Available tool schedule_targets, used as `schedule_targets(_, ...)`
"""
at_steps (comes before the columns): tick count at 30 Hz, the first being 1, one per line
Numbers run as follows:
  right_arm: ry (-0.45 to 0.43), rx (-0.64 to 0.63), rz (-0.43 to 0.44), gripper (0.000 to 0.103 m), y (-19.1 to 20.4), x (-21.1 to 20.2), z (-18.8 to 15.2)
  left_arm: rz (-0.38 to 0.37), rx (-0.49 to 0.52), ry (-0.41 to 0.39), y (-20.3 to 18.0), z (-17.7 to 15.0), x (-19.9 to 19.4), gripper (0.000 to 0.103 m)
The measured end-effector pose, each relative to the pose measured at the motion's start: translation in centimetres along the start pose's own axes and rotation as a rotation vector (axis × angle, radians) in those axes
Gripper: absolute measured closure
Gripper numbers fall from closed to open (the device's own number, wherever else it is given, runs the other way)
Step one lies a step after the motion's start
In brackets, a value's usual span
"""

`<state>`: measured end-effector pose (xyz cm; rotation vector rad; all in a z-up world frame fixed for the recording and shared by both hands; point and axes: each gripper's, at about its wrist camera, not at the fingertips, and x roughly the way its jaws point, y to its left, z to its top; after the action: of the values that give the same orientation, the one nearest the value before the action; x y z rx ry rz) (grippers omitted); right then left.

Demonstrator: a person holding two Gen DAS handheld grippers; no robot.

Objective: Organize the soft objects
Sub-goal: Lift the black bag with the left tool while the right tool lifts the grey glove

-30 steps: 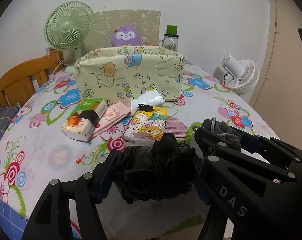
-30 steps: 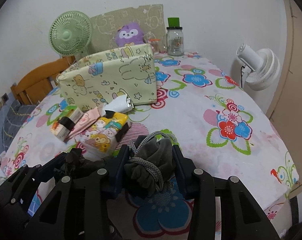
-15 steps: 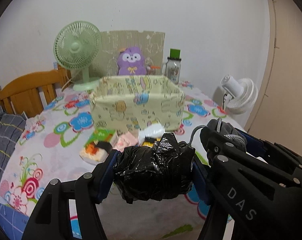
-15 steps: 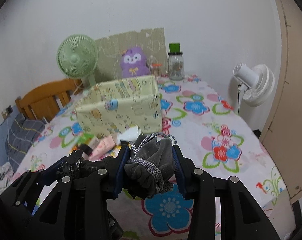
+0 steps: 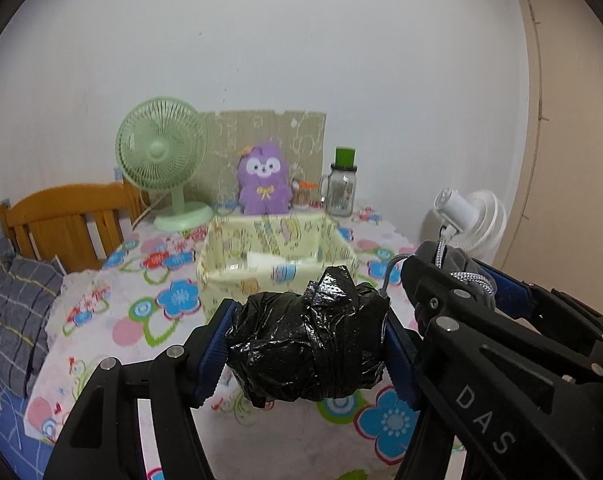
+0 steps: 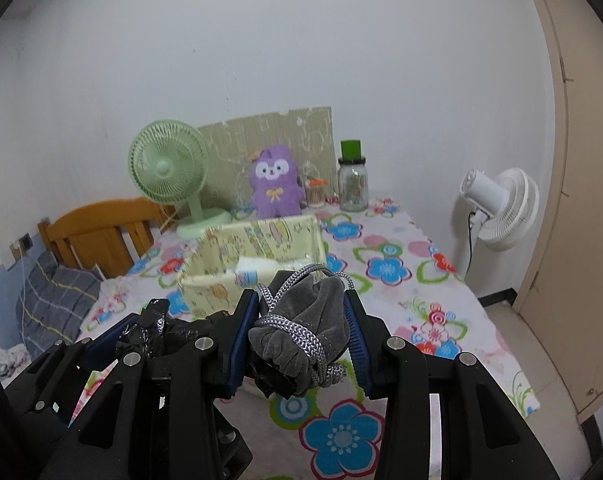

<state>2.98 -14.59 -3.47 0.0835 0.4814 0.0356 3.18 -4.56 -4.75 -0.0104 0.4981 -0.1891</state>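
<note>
While both bundles hang clear of the table, the job is to carry them fwd over the cartoon-print fabric box (image 5: 277, 256) and let go inside; L gripper (image 5: 307, 344) is clamped on a crumpled black plastic bag (image 5: 307, 336), blue pads pressing its two sides; R gripper (image 6: 303, 332) is clamped on a grey velvet drawstring pouch (image 6: 301, 320) wrapped in its own braided cord (image 6: 285, 326); the two tools sit side by side, near touching, w/ the box just ahead and below in both views.

Judgement: the carry comes before any release; keep both squeezes steady, since plastic film is slick and can creep out of the pads, and the pouch is soft enough to sag if the grip eases; bring each bundle past the near wall of the box before lowering, b/c the wall looks floppy and a snag could fold it in; something white (image 6: 257, 266) already lies in the box, so aim for the free floor beside it; watch the loose cord loop at the pouch top, it could catch a finger on release.

Better to drop one at a time, or spread the hands first, so the tools don't knock; stay short of the purple plush (image 5: 263, 182), the green desk fan (image 5: 161, 156) and the glass jar w/ green lid (image 5: 341, 188) behind the box.
</note>
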Motion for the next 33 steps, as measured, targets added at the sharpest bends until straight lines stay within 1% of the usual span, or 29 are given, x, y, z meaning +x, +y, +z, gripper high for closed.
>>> schedule_targets(8,-0.049,-0.024,0.001,0.057,0.6,-1.7,2.5,0.003,0.018,-0.054,-0.2,2.6,-1.7,0.033)
schedule_targets(16,-0.065,-0.047,-0.006,0.057,1.1,-1.9,4.6,0.019,0.029,-0.067,-0.1,4.4,-1.8,0.033)
schedule_targets(24,-0.067,-0.048,0.007,0.057,1.5,-0.4,6.3,0.037,0.026,-0.068,0.6,5.9,-0.6,0.033)
schedule_targets(33,-0.06,-0.051,0.036,0.057,2.0,2.5,7.7,0.055,0.015,-0.061,1.8,7.2,1.8,0.033)
